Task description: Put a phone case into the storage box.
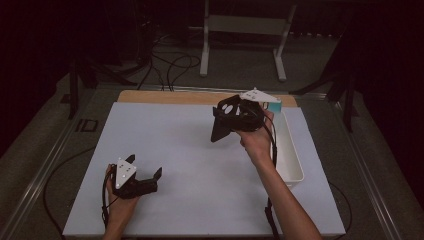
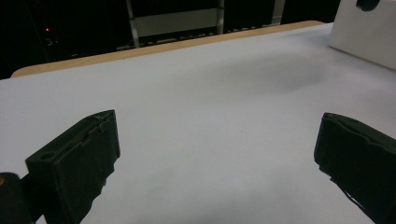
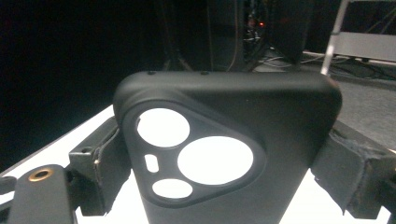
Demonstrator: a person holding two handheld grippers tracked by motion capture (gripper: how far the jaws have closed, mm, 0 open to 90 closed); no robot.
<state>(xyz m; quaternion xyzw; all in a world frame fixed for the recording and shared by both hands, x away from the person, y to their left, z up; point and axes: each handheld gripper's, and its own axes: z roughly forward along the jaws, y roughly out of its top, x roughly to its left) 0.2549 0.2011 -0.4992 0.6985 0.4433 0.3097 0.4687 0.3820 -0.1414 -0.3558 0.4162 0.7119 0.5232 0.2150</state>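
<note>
Black phone case point(image 3: 224, 154) clamped in right gripper point(image 1: 235, 117); left gripper point(image 1: 145, 181) wide; branding seemingly absent.

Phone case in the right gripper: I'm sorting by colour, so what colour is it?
The phone case is plain matte black, clearest in the right gripper view.

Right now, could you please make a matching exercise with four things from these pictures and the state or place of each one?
Things:
1. left tongs
2. right tongs
3. phone case
4. white bin

States or places:
A. black, with round camera cut-outs, held above the table
B. open, low over the white table cover, holding nothing
C. at the right edge of the table cover
D. shut on the sides of a black thing

Pairs: 1-B, 2-D, 3-A, 4-C
</note>
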